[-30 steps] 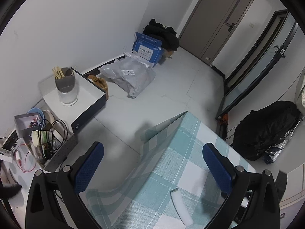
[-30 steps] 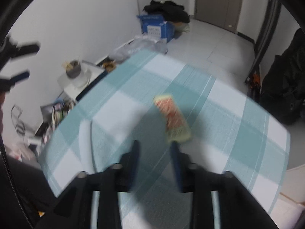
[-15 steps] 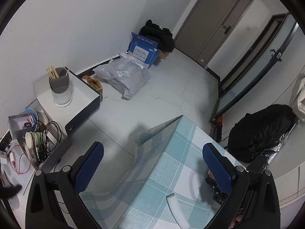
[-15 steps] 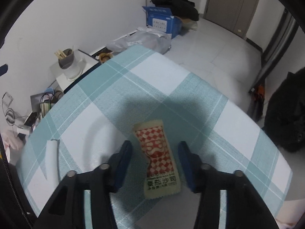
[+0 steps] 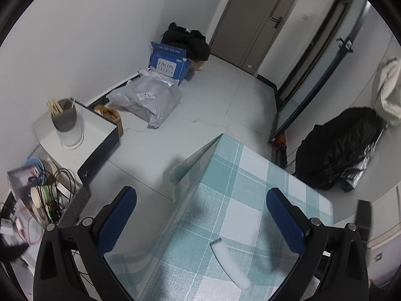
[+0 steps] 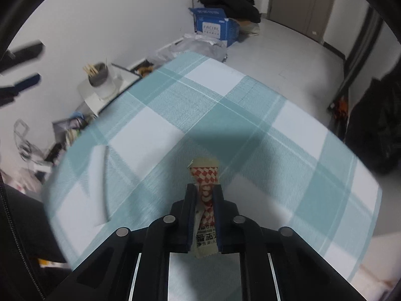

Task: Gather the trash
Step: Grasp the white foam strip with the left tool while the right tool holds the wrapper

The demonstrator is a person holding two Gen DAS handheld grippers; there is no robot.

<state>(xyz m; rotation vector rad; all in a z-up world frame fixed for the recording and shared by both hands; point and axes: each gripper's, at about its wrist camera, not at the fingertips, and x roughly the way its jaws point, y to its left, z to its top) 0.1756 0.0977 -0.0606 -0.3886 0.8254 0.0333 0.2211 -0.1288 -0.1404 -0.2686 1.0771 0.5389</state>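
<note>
Sachet gripped, ready to lift

Right gripper (image 6: 203,193) fingers clamp the ketchup sachet (image 6: 205,175); left gripper (image 5: 201,215) fingers apart; white foam strip (image 5: 229,263) at 6 o'clock probably follows.

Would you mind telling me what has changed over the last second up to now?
The right gripper moved in over the ketchup sachet and closed on it; its jaws now pinch it. The left gripper stayed open above the checked tablecloth, and the white foam strip still lies there.
</note>
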